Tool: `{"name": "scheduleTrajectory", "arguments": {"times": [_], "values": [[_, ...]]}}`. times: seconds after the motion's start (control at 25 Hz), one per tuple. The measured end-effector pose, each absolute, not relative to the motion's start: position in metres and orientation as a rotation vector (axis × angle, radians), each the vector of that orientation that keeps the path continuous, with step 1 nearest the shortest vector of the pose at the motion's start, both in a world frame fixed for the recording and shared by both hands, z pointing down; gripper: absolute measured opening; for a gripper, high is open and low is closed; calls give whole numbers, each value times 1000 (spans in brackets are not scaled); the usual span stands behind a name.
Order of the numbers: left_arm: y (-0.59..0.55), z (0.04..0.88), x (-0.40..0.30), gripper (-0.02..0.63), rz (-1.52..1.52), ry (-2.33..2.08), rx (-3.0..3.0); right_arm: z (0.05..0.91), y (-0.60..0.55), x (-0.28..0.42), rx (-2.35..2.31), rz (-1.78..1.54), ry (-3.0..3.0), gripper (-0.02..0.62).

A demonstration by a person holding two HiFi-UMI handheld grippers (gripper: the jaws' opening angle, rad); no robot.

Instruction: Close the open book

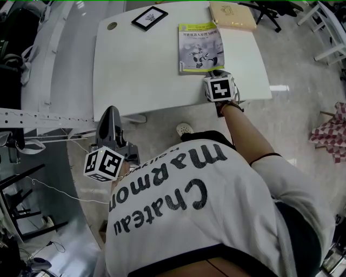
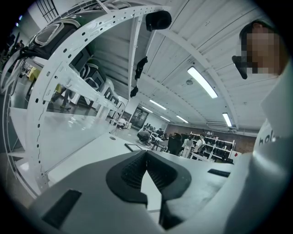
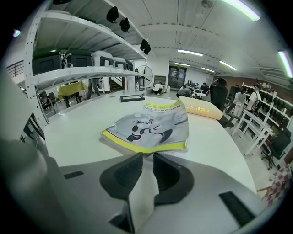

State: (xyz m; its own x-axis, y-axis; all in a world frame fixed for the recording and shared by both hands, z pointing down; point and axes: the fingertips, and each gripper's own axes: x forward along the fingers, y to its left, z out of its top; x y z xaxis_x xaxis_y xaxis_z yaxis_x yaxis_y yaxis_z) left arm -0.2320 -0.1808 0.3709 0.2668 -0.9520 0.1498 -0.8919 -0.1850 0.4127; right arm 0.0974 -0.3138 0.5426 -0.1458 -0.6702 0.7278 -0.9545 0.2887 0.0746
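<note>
At left, the person's left gripper (image 1: 111,110) hangs off the near left corner of the white table (image 1: 135,76), over the floor and beside a white perforated rack (image 2: 68,68). In the left gripper view (image 2: 146,153) its two dark fingers meet at the tips with nothing between them, and the tabletop stretches away beyond.

On the far left of the table lies a small round disc (image 1: 112,25), and just to its right a dark-framed flat panel (image 1: 150,19), tilted slightly.

At centre right lies the book (image 1: 200,47), cover up, its yellow-green border and robot picture showing. In the right gripper view the book (image 3: 149,128) is flat on the table but not fully settled. Its cover bows upward a little, and white pages show beneath the near right corner.

Just below the book's near edge, at the near rim of the table, is the right gripper (image 1: 217,73), held on the person's outstretched arm. Seen along its own jaws, the right gripper (image 3: 145,155) has its fingers a narrow gap apart. Only the white tabletop shows between them, and the book's yellow edge lies just past the tips, unclamped.

At the far right corner of the table rests a pale beige book (image 1: 232,16), closed, well clear of the gripper.
</note>
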Motion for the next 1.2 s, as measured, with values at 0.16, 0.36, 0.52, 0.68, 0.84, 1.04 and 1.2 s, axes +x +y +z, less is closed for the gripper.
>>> {"name": "scheduleTrajectory", "arguments": {"times": [0.16, 0.36, 0.52, 0.68, 0.84, 1.04, 1.2], "values": [[-181, 371, -231, 23, -194, -1667, 2126, 543, -314, 98, 1454, 538, -1894, 81], [-182, 370, -232, 23, -197, -1671, 2129, 544, -313, 101, 1471, 571, -1895, 84], [-183, 371, -232, 23, -191, -1666, 2132, 544, -313, 100, 1477, 575, -1891, 85], [-184, 370, -231, 23, -187, -1659, 2139, 544, -313, 100, 1473, 573, -1895, 86], [-185, 368, -231, 23, -183, -1660, 2146, 543, -313, 100, 1471, 588, -1905, 87], [-185, 368, -232, 23, -183, -1665, 2145, 543, -314, 100, 1475, 604, -1916, 89], [-185, 368, -231, 23, -189, -1668, 2148, 544, -313, 101, 1480, 617, -1918, 89]]}}
